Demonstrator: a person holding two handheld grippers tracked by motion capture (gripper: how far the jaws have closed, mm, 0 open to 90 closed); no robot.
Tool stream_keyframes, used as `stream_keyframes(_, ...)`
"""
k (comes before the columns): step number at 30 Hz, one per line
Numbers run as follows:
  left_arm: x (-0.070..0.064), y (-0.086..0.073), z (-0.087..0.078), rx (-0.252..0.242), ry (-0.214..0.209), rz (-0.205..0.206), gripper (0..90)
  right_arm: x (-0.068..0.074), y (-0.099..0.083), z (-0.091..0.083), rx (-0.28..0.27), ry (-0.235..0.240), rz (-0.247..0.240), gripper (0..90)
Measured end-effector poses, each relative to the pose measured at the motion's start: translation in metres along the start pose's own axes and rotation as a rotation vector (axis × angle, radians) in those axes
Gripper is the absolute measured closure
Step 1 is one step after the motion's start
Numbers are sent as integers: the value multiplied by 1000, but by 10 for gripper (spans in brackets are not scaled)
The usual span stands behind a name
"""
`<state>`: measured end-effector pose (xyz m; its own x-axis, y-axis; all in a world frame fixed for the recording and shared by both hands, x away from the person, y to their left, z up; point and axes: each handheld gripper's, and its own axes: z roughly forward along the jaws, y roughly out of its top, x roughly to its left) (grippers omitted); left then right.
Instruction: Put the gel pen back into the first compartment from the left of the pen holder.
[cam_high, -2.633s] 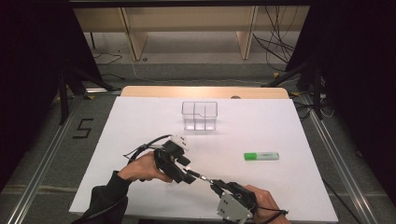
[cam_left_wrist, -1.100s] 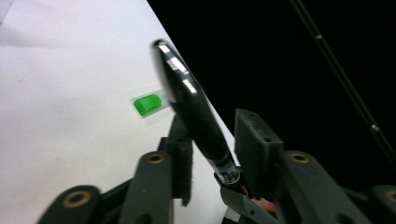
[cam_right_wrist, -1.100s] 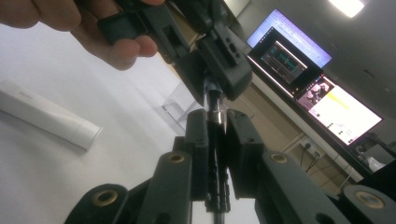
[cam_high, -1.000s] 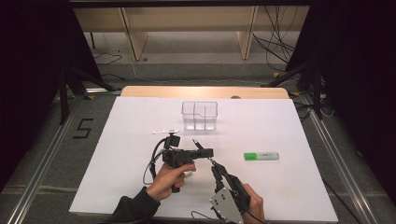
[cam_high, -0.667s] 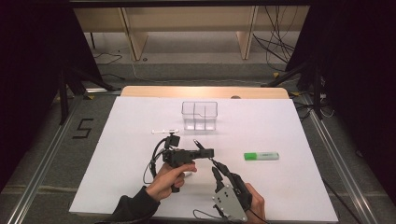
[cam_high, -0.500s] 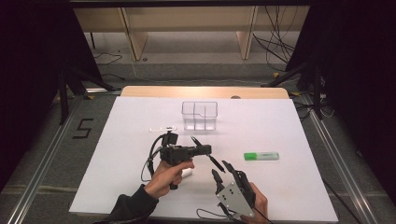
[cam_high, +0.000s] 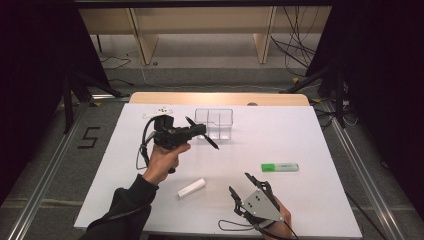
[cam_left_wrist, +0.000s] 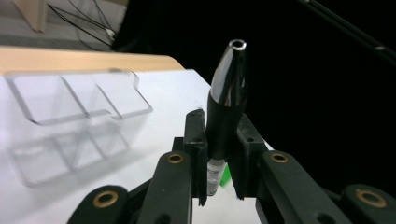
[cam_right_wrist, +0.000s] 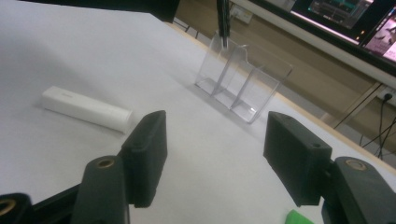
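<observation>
The left gripper (cam_left_wrist: 219, 175) has its jaws clamped on a black pen (cam_left_wrist: 226, 105) with a chrome tip, held off the table and tilted, just in front of the clear organizer (cam_high: 214, 122), the pen's lower end close to its front wall. The left hand (cam_high: 162, 157) holds that gripper up beside the organizer's left side. The right gripper (cam_right_wrist: 212, 154) has its jaws apart with nothing between them, low over the white table (cam_high: 310, 140), well short of the organizer. A white tube (cam_high: 192, 188) lies flat on the table between the organizer and the right gripper, toward the left. A green highlighter (cam_high: 279, 167) lies to the organizer's right, nearer the person.
</observation>
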<state>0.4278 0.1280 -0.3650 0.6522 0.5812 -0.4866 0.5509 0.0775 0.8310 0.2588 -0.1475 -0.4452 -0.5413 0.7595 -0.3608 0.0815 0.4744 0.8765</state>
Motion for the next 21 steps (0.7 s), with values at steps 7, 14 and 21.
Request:
stream_keyframes(7,15,25,-7,-28,97,35,788,-5,-3,1,27,35,50,343)
stream_keyframes(14,19,45,-3,-29,176,92,788,-8,-6,2,51,62,90,295)
stream_keyframes(21,24,57,12,4,246,158,787,-12,-8,2,58,82,137,257)
